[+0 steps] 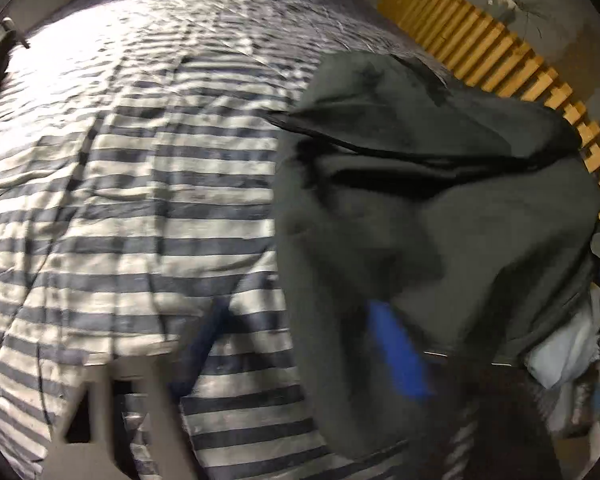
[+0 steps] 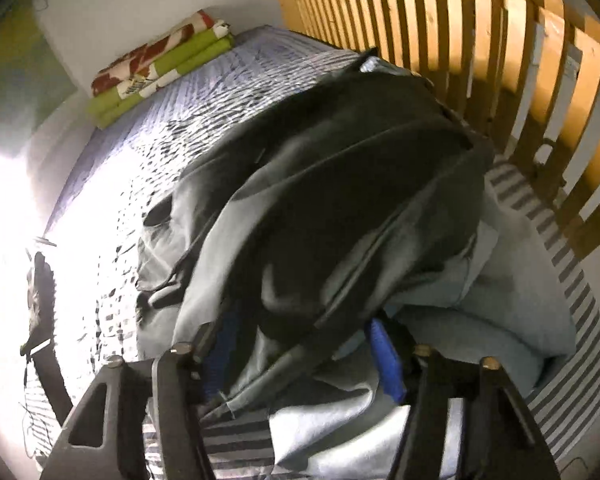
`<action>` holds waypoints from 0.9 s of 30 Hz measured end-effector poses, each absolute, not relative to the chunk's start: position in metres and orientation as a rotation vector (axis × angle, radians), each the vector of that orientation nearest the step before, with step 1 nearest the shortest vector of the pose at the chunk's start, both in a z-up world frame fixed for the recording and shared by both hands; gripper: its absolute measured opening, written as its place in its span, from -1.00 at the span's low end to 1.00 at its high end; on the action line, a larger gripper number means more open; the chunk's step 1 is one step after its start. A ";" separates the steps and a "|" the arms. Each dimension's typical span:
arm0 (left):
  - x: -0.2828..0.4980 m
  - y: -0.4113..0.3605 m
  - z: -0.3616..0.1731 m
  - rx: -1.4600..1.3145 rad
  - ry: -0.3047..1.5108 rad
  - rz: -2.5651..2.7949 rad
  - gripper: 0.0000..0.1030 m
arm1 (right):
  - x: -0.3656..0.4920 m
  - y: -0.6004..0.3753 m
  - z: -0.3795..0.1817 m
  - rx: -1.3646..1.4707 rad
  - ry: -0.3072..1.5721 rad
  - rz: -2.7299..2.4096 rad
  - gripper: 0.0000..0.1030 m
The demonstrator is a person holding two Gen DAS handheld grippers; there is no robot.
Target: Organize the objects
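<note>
A dark grey garment [image 1: 440, 200] lies bunched on the right side of a bed with a blue-and-white striped cover [image 1: 140, 200]. My left gripper [image 1: 300, 352] hangs at the garment's near left edge. Its right blue finger [image 1: 396, 356] is against the cloth and its left finger stands apart over the stripes, so the jaws are open. The picture is blurred. In the right wrist view the same garment [image 2: 340, 180] fills the middle. My right gripper [image 2: 300, 360] has a fold of it packed between its blue pads [image 2: 384, 360], shut on it.
A wooden slatted frame [image 2: 480, 40] runs along the bed's right side, seen too in the left wrist view [image 1: 480, 48]. Folded green and red cloths [image 2: 160, 64] sit at the bed's far end. Pale blue cloth [image 2: 500, 300] lies under the garment. Strong glare washes the left.
</note>
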State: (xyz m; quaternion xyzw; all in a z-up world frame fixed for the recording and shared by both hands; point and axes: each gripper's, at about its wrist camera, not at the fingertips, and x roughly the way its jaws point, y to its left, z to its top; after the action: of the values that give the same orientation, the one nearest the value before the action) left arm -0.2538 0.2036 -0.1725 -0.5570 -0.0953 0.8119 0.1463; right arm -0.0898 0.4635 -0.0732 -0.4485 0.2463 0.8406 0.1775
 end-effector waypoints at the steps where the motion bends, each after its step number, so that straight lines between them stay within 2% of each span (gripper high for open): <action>1: -0.256 0.211 -0.172 -1.604 -0.250 2.313 -0.25 | -0.087 0.466 -0.071 -1.273 0.708 2.393 -0.03; 3: -0.256 0.218 -0.165 -1.576 -0.217 2.281 -0.67 | -0.080 0.471 -0.064 -1.271 0.772 2.428 -0.03; 6: -0.252 0.219 -0.151 -1.511 -0.163 2.297 -0.89 | -0.065 0.475 -0.053 -1.246 0.805 2.448 0.07; 9: -0.250 0.214 -0.135 -1.446 -0.129 2.330 -0.92 | -0.062 0.476 -0.051 -1.252 0.789 2.437 0.14; 17: -0.257 0.182 -0.113 -1.402 -0.208 2.355 -0.93 | -0.085 0.454 -0.091 -1.452 0.993 2.455 0.15; 21: -0.250 0.179 -0.104 -1.363 -0.191 2.340 -0.94 | -0.124 0.435 -0.103 -1.481 1.003 2.465 0.27; 25: -0.234 0.180 -0.086 -1.316 -0.202 2.325 -0.99 | -0.178 0.416 -0.125 -1.580 1.038 2.422 0.27; 26: -0.231 0.184 -0.082 -1.300 -0.181 2.318 -0.99 | -0.187 0.411 -0.130 -1.587 1.048 2.417 0.26; 27: -0.226 0.187 -0.077 -1.278 -0.148 2.327 -1.00 | -0.194 0.406 -0.134 -1.578 1.041 2.414 -0.05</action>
State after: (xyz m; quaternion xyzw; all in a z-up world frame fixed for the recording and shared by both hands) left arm -0.2264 0.1873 -0.0766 -0.4666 -0.0541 0.8499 0.2390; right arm -0.1945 0.4061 -0.1338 -0.5144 0.3391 0.7867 0.0378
